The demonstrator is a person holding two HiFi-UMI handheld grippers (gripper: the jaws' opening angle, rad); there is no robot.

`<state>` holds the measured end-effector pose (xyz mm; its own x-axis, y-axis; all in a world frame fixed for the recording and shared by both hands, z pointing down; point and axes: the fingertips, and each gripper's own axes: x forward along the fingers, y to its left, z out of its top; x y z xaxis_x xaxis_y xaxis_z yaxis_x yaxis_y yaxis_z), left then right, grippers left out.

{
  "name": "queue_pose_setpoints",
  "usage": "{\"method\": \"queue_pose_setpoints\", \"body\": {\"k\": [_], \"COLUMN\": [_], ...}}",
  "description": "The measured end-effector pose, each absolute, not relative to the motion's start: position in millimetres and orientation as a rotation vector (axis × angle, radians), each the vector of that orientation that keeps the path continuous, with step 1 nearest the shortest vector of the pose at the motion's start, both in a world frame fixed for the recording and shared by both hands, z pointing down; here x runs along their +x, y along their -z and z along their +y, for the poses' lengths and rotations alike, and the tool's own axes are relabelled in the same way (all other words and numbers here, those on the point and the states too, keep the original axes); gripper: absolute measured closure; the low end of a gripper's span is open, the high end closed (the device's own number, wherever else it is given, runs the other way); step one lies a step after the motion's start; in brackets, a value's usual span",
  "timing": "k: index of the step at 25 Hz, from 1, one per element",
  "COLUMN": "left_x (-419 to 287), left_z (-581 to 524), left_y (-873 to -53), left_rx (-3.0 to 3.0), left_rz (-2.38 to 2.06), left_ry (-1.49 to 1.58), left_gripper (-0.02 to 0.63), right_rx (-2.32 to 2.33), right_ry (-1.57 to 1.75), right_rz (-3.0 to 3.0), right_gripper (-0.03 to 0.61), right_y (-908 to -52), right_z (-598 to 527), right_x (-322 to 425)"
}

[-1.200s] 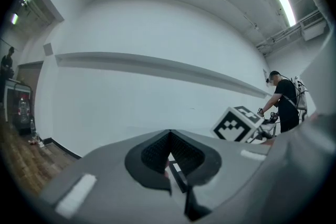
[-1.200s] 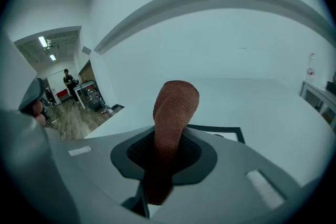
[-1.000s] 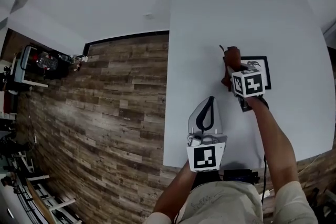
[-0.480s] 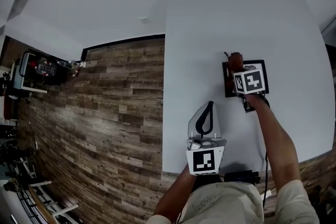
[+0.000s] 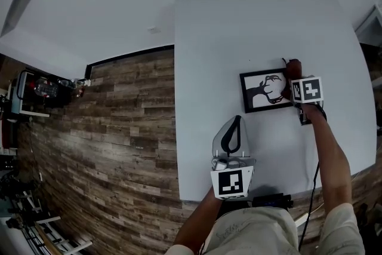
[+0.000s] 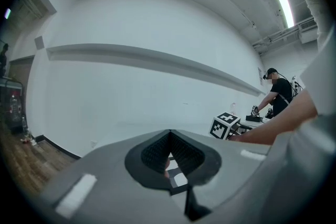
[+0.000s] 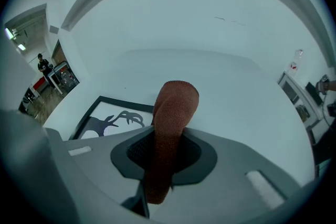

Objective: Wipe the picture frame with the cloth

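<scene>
Head view: white table point(image 5: 227, 33) fills the upper right, wood floor point(image 5: 119, 128) to its left.

Frame point(image 5: 267, 91): black border, white print with a dark antlered shape. Lies flat on the table, right of centre.

Right gripper point(image 5: 293, 76): at the frame's right edge, near the upper right corner, marker cube toward the viewer. Bare forearm point(image 5: 328, 152) runs down to the lower right corner.
- Jaws clamped on the cloth point(image 7: 170, 128): rust-brown, knitted, rolled narrow.
- In the right gripper view the cloth stands up past the jaw tips, its rounded end over bare table just right of the frame's far corner.
- Frame sits at left of that view, close beside the jaws. Contact between cloth and frame: cannot tell.

Left gripper point(image 5: 237, 120): lower centre of head view, over the table near its front edge, tips pointing toward the top of the picture. Well apart from the frame, below and left of it.
- Jaws together, nothing held between them.
- Its own view looks across the white tabletop to a pale wall, with the right gripper's cube and forearm at right.
</scene>
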<state>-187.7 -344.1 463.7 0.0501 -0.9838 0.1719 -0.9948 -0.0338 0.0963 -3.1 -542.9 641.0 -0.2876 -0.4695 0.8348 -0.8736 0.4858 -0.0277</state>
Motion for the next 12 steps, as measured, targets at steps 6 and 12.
{"method": "queue_pose_setpoints", "body": {"k": [6,12], "left_x": [-182.4,-194.1], "left_z": [-343.9,-340.8], "left_y": [-460.8,-458.7], "left_rx": [2.133,2.090], "left_rz": [-2.045,-2.089], "left_ry": [-0.080,-0.060], "left_gripper": [0.612,0.613], "right_rx": [1.122,0.879], "right_ry": [-0.611,-0.648], "right_rz": [-2.023,-2.202], "right_gripper": [0.488,0.488], "right_y": [-613.7,-599.2], "right_z": [-530.6,-460.0], "right_x": [-22.1,-130.3]}}
